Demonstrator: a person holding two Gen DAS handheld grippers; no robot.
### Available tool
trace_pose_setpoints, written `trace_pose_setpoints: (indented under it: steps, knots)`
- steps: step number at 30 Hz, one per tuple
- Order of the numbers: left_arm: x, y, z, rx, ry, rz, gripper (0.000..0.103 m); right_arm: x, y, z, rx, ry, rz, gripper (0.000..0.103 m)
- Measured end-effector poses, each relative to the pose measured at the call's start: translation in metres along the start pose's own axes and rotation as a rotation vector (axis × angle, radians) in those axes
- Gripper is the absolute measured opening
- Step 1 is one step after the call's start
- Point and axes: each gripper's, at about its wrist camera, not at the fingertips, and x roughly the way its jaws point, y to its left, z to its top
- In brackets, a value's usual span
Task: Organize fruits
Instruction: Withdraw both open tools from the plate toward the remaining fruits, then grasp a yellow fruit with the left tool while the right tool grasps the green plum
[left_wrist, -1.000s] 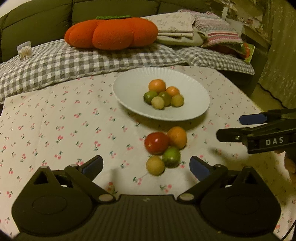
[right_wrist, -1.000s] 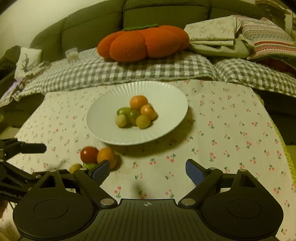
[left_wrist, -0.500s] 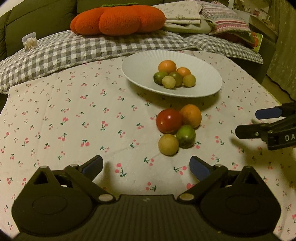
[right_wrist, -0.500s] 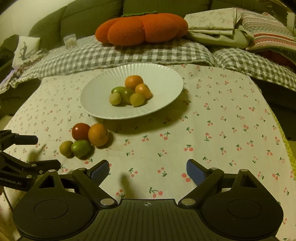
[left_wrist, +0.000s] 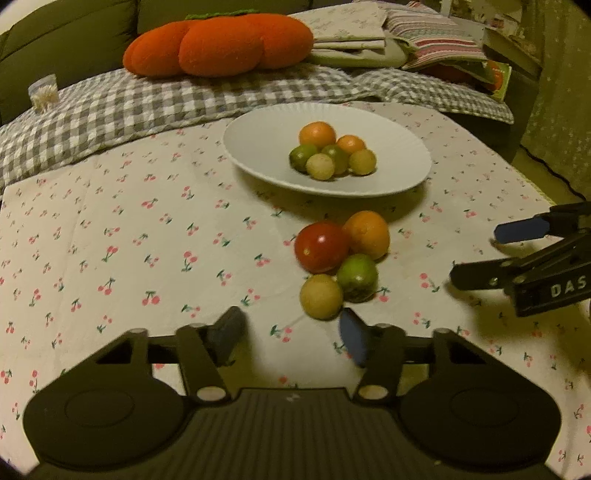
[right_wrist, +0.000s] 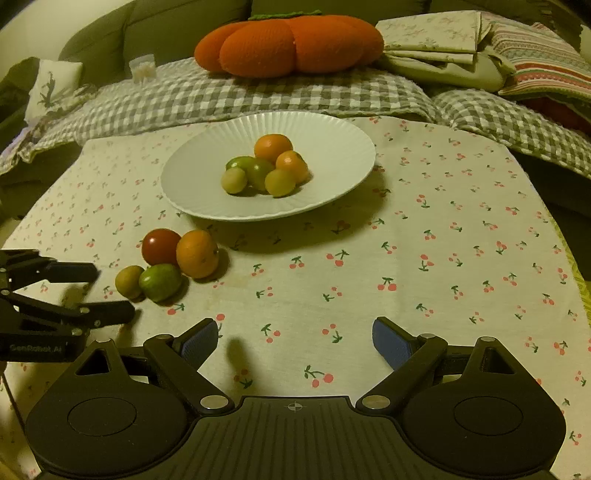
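- On the table (left_wrist: 110, 221), spread with a cherry-print cloth, four loose fruits lie bunched just in front of the white ribbed plate (left_wrist: 258, 147): a round red tomato (left_wrist: 320, 246), a round orange citrus fruit (left_wrist: 367, 233), a small green fruit (left_wrist: 357, 277) and a small yellow-green fruit (left_wrist: 320, 296).
- Six similar small fruits already sit piled in the plate, so the sorting looks a little past halfway, with this cluster left to move.
- Left hand-held gripper (left_wrist: 288, 332) hangs just short of the small yellow-green fruit; its jaws have just been closing to about half width, with nothing between them and no pad on the fruit.
- Right hand-held gripper (right_wrist: 291, 341) is spread wide and empty over bare cloth, well apart from the cluster.
- Step in hand, as I judge it: lining up on the nearest fruit.
- Next move calls for easing the left fingers forward around that fruit alone, without nudging the green one touching it, then pinching gently and carrying it to the plate.
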Motion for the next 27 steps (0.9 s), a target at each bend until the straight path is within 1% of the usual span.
trace_pose_setpoints:
  steps: [1, 2, 3, 6, 10, 16, 27]
  knots:
    - [0.000, -0.001, 0.001, 0.006, -0.006, -0.007, 0.047, 0.000, 0.000, 0.000, -0.001, 0.001, 0.000, 0.092]
    - [-0.001, -0.001, 0.002, 0.009, -0.009, -0.018, 0.043, 0.001, 0.001, 0.000, -0.001, 0.002, 0.001, 0.092]
    - [0.000, -0.002, 0.002, 0.009, -0.009, -0.033, 0.037, 0.002, 0.001, 0.000, -0.003, 0.003, 0.002, 0.092]
    - [0.001, -0.005, 0.003, 0.022, -0.008, -0.058, 0.030, 0.003, 0.004, 0.000, -0.010, 0.005, 0.003, 0.092]
    - [0.002, -0.009, 0.003, 0.046, -0.010, -0.058, 0.023, 0.004, 0.007, 0.000, -0.015, 0.006, 0.006, 0.092]
    - [0.001, -0.004, 0.004, 0.030, -0.002, -0.056, 0.022, 0.006, 0.013, 0.001, -0.025, 0.009, 0.010, 0.092]
    - [-0.008, 0.016, 0.002, -0.015, 0.007, -0.011, 0.022, 0.011, 0.032, 0.005, -0.046, 0.017, 0.043, 0.092]
